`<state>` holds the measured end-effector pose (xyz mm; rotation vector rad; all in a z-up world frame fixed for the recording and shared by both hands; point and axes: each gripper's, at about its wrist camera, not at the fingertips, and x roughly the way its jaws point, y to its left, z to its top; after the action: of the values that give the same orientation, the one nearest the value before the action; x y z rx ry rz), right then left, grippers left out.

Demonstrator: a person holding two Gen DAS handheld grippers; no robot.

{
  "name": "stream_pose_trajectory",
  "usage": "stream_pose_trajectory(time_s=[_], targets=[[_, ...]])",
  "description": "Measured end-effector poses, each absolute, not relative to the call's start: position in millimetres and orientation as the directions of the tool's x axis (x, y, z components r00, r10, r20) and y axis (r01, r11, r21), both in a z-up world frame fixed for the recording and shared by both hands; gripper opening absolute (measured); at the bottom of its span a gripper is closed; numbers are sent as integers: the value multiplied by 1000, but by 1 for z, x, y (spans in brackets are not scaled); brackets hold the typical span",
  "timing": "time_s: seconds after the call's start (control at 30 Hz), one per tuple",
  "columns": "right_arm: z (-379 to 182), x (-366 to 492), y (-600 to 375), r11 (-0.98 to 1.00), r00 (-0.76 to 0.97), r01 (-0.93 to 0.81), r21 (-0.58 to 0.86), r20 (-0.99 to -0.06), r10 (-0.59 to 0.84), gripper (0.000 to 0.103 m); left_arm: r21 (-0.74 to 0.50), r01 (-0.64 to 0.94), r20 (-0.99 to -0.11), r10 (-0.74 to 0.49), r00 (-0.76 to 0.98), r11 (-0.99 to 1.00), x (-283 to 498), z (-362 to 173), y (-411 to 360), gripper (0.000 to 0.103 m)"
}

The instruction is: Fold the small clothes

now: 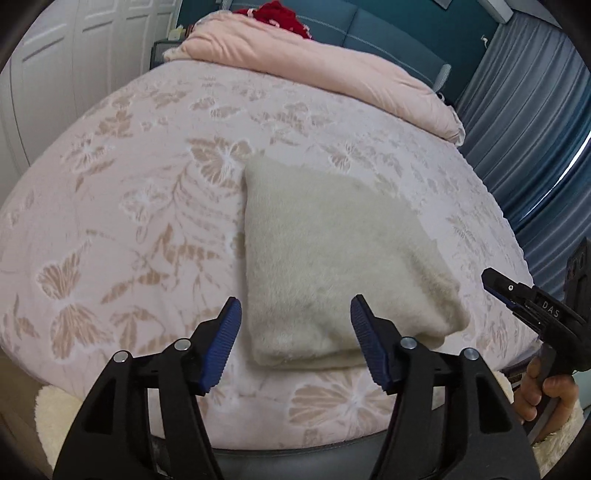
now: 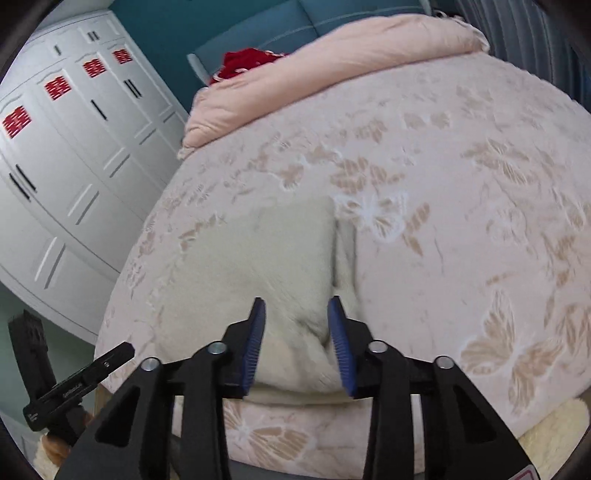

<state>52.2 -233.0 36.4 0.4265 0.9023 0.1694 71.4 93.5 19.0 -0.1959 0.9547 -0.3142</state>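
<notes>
The folded cream garment (image 1: pixel 332 258) lies on the bed (image 1: pixel 129 221) just ahead of both parted, unloaded tongs, left (image 1: pixel 295 314) and right (image 2: pixel 297 314).

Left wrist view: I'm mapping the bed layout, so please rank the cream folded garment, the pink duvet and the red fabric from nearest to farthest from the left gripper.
1. Cream folded garment: right in front of the left gripper, on the bedspread.
2. Pink duvet: bundled across the bed's far end.
3. Red fabric: behind the duvet, by the headboard.

Garment's (image 2: pixel 258 258) near edge behind right jaws
</notes>
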Motion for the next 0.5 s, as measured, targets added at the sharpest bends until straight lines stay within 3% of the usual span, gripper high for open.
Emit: stream_pose_trajectory(time_s=[0.1,0.2,0.27,0.33,0.5], targets=[[25,73,-201,927,545,-44,373,-769,335,13,-194,207,-783,-279,556,959,86,27,63,72],[-45,75,-180,957,349,-47,286,-893,284,5,-69,209,-890,-155,428,976,103,-25,40,70],[-78,60,-200,932,359,0,363,-870,339,0,-97,173,-930,-151,335,980,104,-66,48,71],[-75,54,-222,866,358,101,490,-830,428,0,-189,106,-922,-214,323,976,99,-76,67,80],[-6,67,-222,903,478,23,429,-798,367,0,-146,142,-924,-186,334,979,100,-70,68,80]])
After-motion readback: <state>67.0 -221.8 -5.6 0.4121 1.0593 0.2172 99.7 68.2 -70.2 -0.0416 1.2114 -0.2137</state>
